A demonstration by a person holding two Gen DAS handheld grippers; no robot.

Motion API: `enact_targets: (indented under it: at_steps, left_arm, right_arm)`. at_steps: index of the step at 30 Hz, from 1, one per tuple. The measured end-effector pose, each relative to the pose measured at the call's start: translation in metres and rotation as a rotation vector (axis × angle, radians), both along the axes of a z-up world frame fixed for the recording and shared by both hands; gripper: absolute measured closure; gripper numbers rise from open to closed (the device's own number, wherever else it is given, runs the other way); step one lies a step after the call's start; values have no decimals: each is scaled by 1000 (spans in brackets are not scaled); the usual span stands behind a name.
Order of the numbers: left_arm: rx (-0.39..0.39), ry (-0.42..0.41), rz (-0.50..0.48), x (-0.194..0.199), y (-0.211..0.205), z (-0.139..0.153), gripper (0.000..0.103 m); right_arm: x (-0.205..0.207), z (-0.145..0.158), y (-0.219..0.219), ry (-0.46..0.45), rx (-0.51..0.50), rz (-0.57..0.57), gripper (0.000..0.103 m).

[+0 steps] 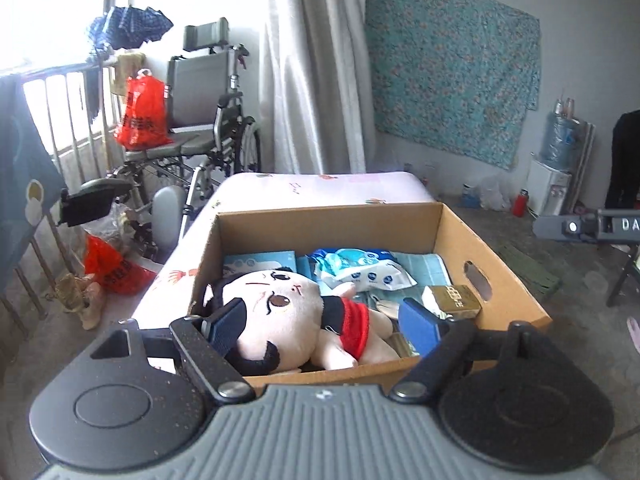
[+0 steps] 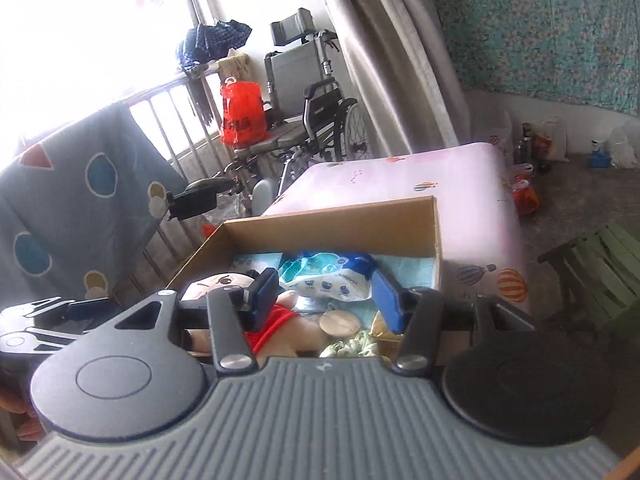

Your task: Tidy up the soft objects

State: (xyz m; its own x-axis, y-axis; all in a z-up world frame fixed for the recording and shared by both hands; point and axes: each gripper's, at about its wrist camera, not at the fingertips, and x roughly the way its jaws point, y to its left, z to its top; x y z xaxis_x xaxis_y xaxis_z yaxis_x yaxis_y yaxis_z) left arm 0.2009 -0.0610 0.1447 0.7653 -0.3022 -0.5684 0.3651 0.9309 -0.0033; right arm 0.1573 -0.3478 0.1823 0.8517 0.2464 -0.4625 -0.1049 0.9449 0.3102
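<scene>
A cardboard box (image 1: 456, 236) stands on a pink mattress (image 1: 320, 186). In it lies a plush doll (image 1: 288, 304) on its back, with a pale face, black hair and a red top. My left gripper (image 1: 322, 324) hovers over the doll, open wide, its blue pads (image 1: 226, 326) to either side of the doll and not pressing it. In the right wrist view, my right gripper (image 2: 326, 298) is open about halfway above the box (image 2: 332, 226), with nothing between its fingers. The doll (image 2: 218, 282) lies below its left finger.
The box also holds a blue-white wipes pack (image 1: 360, 274), a gold carton (image 1: 454, 298), a round beige pad (image 2: 340, 322) and blue sheets. A wheelchair (image 1: 200, 120) with a red bag (image 1: 142, 114) stands behind, by a railing. A green stool (image 2: 600, 276) is at the right.
</scene>
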Motion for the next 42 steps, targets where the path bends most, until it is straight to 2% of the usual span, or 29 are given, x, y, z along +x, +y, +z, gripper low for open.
enact_targets:
  at_steps: [2,3,6,8,11,15,17,21,25,37,42]
  left_arm:
    - [10,-50,94,-13,-4,8,15]
    - [-7,-49,119,-15,-5,11,15]
    - [-104,-48,208,-33,2,20,12]
    - [-80,-24,190,-40,0,19,12]
    - [-64,-37,231,-67,0,20,11]
    - [-68,-59,211,-90,-6,21,8]
    - [-50,-82,202,-98,-12,24,4]
    - [-39,-159,191,-112,-21,31,4]
    - [-61,-160,188,-111,-23,33,4]
    - [-44,-148,208,-105,-25,36,1]
    - [-63,-142,209,-104,-22,34,0]
  right_arm:
    - [-4,-10,7,12,-1,-13,51]
    - [-7,-15,10,10,18,-28,51]
    - [-19,-22,16,-5,72,-37,51]
    - [-35,-24,22,-10,64,-27,51]
    - [-68,-18,33,-50,10,-38,50]
    - [-92,-2,46,-114,-67,-58,43]
    - [-100,5,43,-127,-45,-51,42]
    - [-114,9,35,-124,-3,-69,39]
    - [-119,12,28,-123,16,-86,38]
    - [-118,12,33,-103,17,-58,36]
    - [-117,10,38,-98,9,-55,36]
